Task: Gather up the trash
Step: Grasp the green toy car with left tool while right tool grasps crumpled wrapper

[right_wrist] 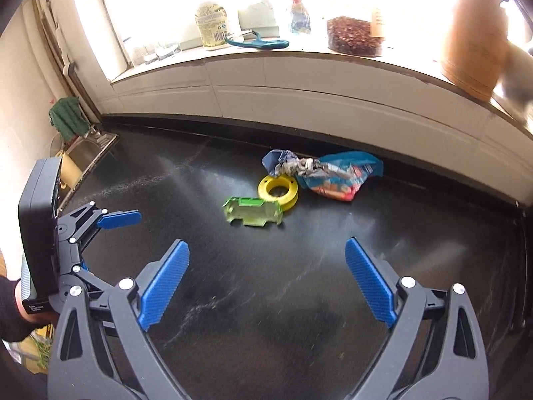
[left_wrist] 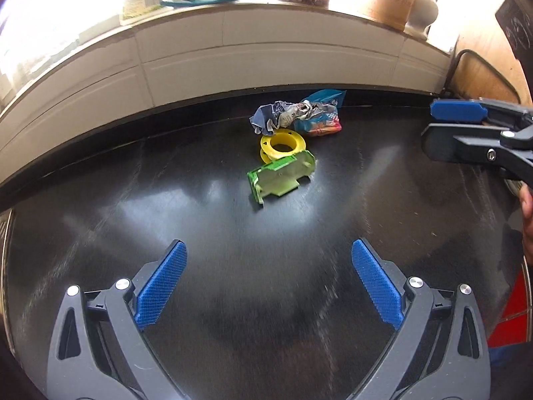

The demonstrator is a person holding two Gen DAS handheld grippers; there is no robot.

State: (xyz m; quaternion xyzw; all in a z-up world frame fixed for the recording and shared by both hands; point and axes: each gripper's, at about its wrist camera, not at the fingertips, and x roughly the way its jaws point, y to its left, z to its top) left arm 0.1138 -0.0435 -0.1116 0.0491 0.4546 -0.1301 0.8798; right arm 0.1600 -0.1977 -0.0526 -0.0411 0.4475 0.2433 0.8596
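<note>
Fingers (left_wrist: 160,286) of both grippers spread empty; green plastic piece (left_wrist: 283,176) lies flat, long axis left-right.

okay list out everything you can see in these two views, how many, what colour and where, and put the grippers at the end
Green plastic tray piece: one, translucent green, on the black countertop, nearest the grippers.
Yellow plastic spool: one, yellow, just behind the tray piece.
Crumpled paper wad: one, blue-grey and white, behind the spool.
Blue snack wrapper: one, blue with red, beside the wad near the wall.
Soap bottle: one, pale yellow, on the windowsill.
Teal tool: one, teal, on the windowsill.
Green cloth: one, by the sink at far left.
Left gripper: blue pads, open, empty.
Right gripper: blue pads, open, empty.
</note>
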